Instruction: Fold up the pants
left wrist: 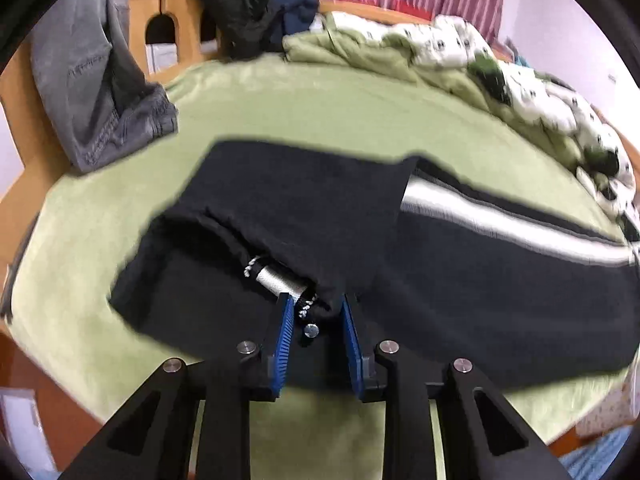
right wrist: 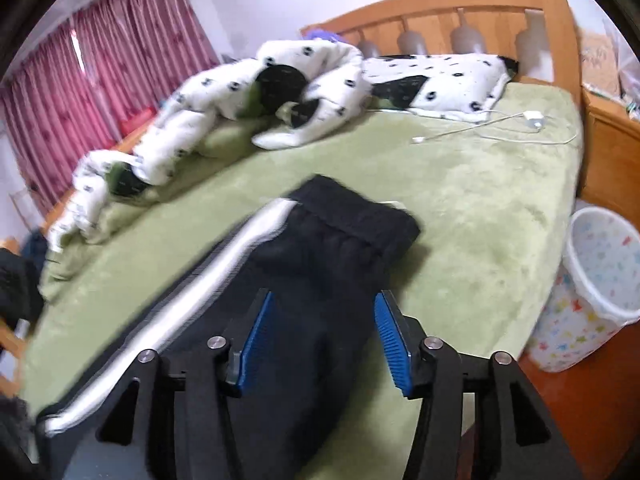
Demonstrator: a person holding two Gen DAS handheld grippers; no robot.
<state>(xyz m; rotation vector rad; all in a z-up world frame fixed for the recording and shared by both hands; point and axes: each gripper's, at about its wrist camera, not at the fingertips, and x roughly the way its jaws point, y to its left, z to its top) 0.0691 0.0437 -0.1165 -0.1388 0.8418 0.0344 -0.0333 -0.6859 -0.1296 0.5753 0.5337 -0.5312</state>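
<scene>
Lying across the green bed cover [left wrist: 280,104], the black pants [left wrist: 304,208] spread ahead of both claws, partly folded, with a white side stripe [left wrist: 500,220] running away to the right of the left claw [left wrist: 316,306]. That left claw stands with its blue pads [left wrist: 285,336] a narrow way apart, and the drawstring [left wrist: 306,308] and a bunch of black waistband cloth sit between them; whether the pads actually press on the cloth cannot be told through the blur. Just ahead and left of its tips a silver cord end [left wrist: 276,280] pokes out of the waistband. Far ahead and to the left, a grey garment [left wrist: 100,92] hangs over the wooden bed frame [left wrist: 24,184]. The right claw [right wrist: 324,300] holds its pads wide apart above the black cloth of a leg [right wrist: 320,272], gripping nothing; the cuffed hem [right wrist: 360,220] lies just ahead of its tips and the stripe runs along its left side. Farther ahead lie a spotted white quilt [right wrist: 224,104] and a pillow [right wrist: 448,80], with a white cable [right wrist: 480,128] beyond to the right and a patterned bin [right wrist: 596,280] off the bed's right edge.
</scene>
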